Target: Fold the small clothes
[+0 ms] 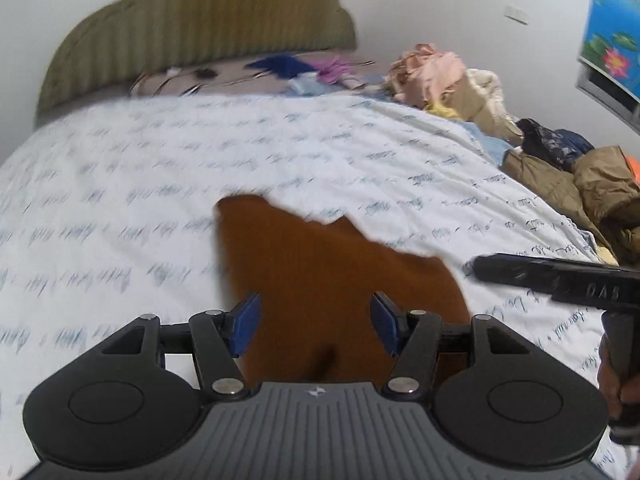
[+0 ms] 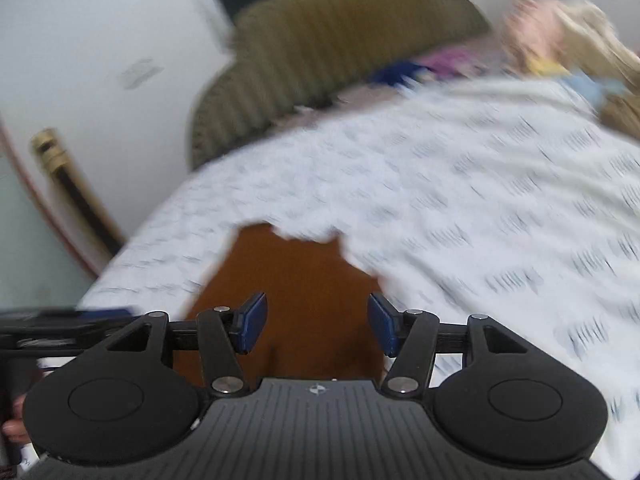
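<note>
A small rust-brown garment (image 1: pixel 320 276) lies on the white printed bedspread (image 1: pixel 160 184), just ahead of both grippers. My left gripper (image 1: pixel 315 326) is open, its blue pads (image 1: pixel 246 326) wide apart over the near part of the garment. The right gripper's black body (image 1: pixel 560 276) shows at the right edge of the left wrist view. In the right wrist view the same garment (image 2: pixel 304 280) lies below my right gripper (image 2: pixel 316 326), which is open with blue pads (image 2: pixel 384 328) apart. The left gripper's body (image 2: pixel 60 320) shows at the left. Both views are motion-blurred.
A heap of mixed clothes (image 1: pixel 460 84) runs along the bed's right side, with brown and dark items (image 1: pixel 580 176) nearer. An olive padded headboard (image 1: pixel 208 20) stands at the far end, with small items (image 1: pixel 288 66) below it. A wall and a picture (image 1: pixel 612 28) are at right.
</note>
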Motion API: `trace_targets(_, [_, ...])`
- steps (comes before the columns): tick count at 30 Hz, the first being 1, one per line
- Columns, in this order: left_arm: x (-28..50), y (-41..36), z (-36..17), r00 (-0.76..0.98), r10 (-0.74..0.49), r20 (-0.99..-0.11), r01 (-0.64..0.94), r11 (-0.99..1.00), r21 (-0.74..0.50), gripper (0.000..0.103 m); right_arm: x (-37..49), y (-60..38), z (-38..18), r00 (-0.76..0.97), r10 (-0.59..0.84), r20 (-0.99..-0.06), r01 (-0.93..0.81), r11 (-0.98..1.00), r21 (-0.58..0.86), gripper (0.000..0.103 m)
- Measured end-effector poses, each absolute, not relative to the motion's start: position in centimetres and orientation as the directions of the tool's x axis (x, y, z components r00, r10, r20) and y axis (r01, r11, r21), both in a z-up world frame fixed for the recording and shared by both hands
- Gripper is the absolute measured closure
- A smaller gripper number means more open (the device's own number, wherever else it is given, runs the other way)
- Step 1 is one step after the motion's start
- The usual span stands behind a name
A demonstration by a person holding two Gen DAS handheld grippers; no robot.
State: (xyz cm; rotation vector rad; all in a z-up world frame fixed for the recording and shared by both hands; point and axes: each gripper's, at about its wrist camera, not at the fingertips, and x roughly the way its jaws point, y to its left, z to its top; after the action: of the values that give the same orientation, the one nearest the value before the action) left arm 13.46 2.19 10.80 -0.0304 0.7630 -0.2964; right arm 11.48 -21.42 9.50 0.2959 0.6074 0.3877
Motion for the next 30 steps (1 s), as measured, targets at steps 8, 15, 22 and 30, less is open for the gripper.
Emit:
trace_targets(8, [14.4, -1.0, 4.7, 0.682, -0.138, -0.718, 0.226, 0.974, 0.027, 0.043, 16.0, -15.8, 5.8, 0.703, 0.339, -0.625, -0.268, 0.94, 0.209, 0.048])
trace_targets(15, [14.0, -1.8, 3.3, 0.729, -0.103, -0.677, 0.23, 0.968, 0.1, 0.041, 16.5, -15.2, 2.5, 0.669, 0.356, -0.652, -0.277, 0.934, 0.225, 0.044])
trace_targets(22, [11.7, -1.2, 5.4, 0.753, -0.082, -0.653, 0.204, 0.973, 0.112, 0.041, 13.8, -17.6, 6.4, 0.729, 0.403, -0.553, -0.278, 0.913, 0.299, 0.041])
trace_targets(30, [9.7, 0.9, 4.8, 0.726, -0.051, -0.686, 0.108, 0.993, 0.04, 0.033, 9.2, -17.2, 4.4, 0.724, 0.332, -0.605, -0.256, 0.943, 0.212, 0.036])
